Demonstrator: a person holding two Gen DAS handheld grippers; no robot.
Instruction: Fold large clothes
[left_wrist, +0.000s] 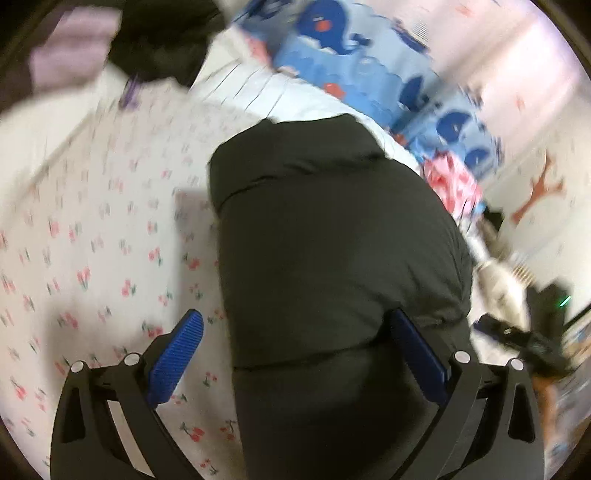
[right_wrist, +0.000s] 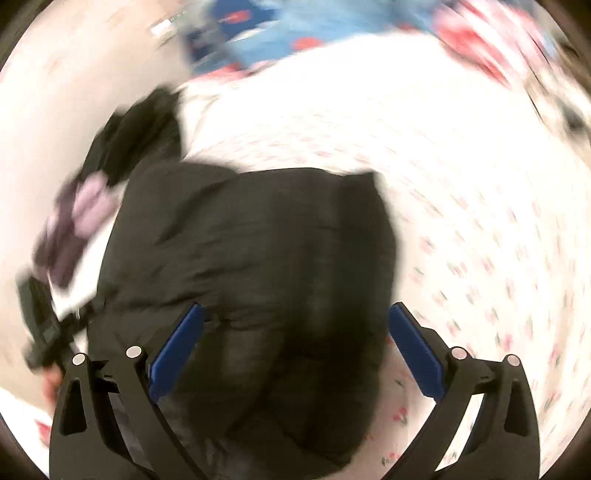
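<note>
A dark puffy jacket (left_wrist: 332, 258) lay folded into a thick bundle on a bed sheet (left_wrist: 92, 240) printed with small pink cherries and flowers. In the left wrist view, the left gripper (left_wrist: 295, 354) stood wide open above the near end of that bundle, its blue ribbed pads (left_wrist: 175, 362) spread apart; one pad hung over the sheet just beside the jacket's edge and the other over the dark fabric itself, and neither had hold of anything. Whether the pads touched the cloth could not be told. Beyond the jacket lay a light blue blanket (left_wrist: 369, 66) with dark blue whale shapes, and beside it a crumpled pink patterned cloth (left_wrist: 450, 181). Toward the upper left corner lay a second dark garment (left_wrist: 159, 40) and a blurred pale purple one (left_wrist: 74, 48). In the right wrist view, heavily smeared by motion blur, the right gripper (right_wrist: 295, 350) was likewise fully spread over the jacket (right_wrist: 251, 258), with one pad over the dark fabric and the other over the sheet (right_wrist: 480, 221) near the bundle's edge, gripping nothing. The purple garment (right_wrist: 88, 206) and the other dark garment (right_wrist: 140, 133) showed just past the jacket's far left side, and the blue blanket (right_wrist: 273, 33) ran along the top.
</note>
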